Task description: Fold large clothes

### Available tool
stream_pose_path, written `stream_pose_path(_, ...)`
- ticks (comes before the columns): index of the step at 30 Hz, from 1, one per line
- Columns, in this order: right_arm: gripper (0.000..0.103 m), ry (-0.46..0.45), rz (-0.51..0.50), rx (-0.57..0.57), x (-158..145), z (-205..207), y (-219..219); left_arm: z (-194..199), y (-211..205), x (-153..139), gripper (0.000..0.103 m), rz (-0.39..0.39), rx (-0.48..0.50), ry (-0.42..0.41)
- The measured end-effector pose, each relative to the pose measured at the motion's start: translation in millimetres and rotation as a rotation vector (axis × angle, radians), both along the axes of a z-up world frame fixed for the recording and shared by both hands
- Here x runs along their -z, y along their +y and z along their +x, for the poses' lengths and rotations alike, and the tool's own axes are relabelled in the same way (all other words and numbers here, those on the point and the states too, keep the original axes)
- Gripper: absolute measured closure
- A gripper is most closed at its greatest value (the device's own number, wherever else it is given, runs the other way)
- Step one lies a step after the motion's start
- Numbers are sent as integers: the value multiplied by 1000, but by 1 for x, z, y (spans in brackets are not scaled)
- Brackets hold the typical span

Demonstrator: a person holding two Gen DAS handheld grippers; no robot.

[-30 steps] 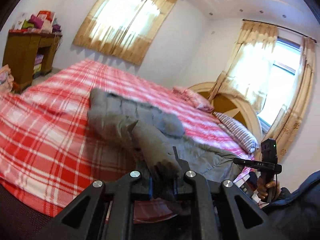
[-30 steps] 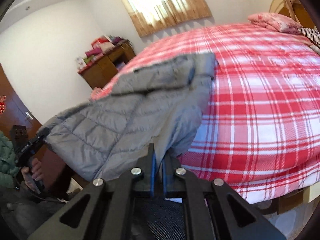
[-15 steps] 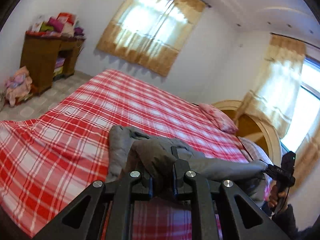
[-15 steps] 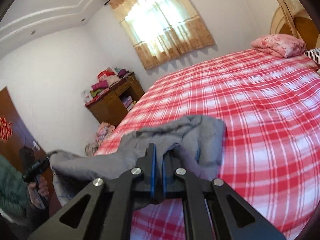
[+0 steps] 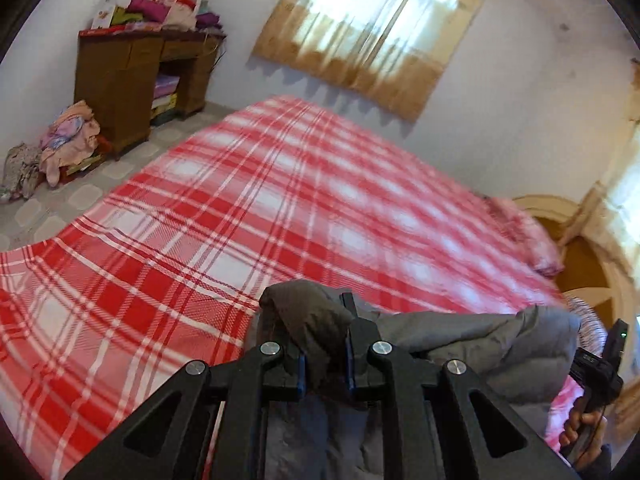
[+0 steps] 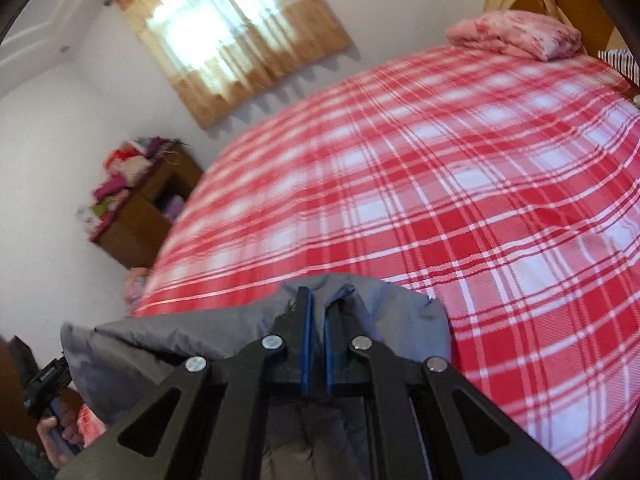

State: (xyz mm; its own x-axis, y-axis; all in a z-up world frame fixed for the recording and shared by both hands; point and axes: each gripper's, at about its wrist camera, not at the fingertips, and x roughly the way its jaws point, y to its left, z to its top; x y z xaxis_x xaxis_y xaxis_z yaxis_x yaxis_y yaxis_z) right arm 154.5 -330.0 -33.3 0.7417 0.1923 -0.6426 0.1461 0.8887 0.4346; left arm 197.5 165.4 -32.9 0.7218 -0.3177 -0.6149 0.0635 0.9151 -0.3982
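Grey jacket [image 5: 480, 344] over red plaid bed [image 5: 240, 208], bedroom

A wide stretch of red plaid bedspread [image 5: 248, 208] lies bare ahead of both grippers. A pink pillow [image 6: 516, 34] blocks the far right; a wooden cabinet [image 5: 120, 80] and clothes pile [image 5: 68, 140] crowd the far-left floor.

The gray jacket [image 5: 480, 340] is soft, puffy, matt cloth. The bed [image 5: 240, 208] wears woven checked cloth. The cupboard [image 5: 120, 80] is brown wood.
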Motion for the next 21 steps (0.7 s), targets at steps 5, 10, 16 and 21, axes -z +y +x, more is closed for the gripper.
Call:
stream_pose_path(5,93,74,-76,52,39,30,4,40,-2,44,88,-34,-6,77)
stream_pose_path(10,89,88,-28,54,62,39,-7,55,18,56,79,-213,44,139)
stream_pose_path(16,30,36,128,6,64,33,-21,47,52,25,17,-258,38,85)
stream_pose_path(21,7,-66,91,97,23,-3,-35,20,46,-7,17,-82,26,40)
